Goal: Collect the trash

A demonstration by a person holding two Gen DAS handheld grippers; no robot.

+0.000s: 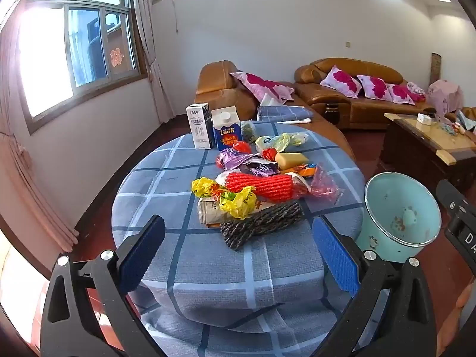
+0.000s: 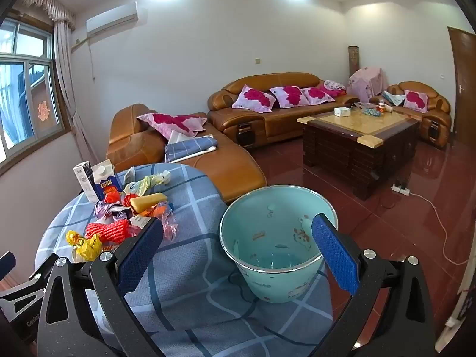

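Note:
A heap of trash lies on a round table under a blue plaid cloth [image 1: 208,261]: a dark foam net [image 1: 261,223], a red foam net [image 1: 261,184], yellow wrappers [image 1: 238,202], purple wrappers [image 1: 247,162] and two cartons [image 1: 214,129]. My left gripper [image 1: 238,250] hovers open just short of the dark net, with nothing between its blue pads. A mint-green bin [image 2: 276,244] stands on the floor at the table's right edge, empty. Over the table's near edge my right gripper [image 2: 238,250] stands open in front of the bin, holding nothing; the heap [image 2: 119,214] lies to its left.
Brown leather sofas [image 2: 267,110] with pink cushions line the far wall. A dark wooden coffee table [image 2: 357,139] stands on the red tiled floor [image 2: 401,223]. A white cable and power strip [image 2: 401,189] run across the floor to the right of the bin.

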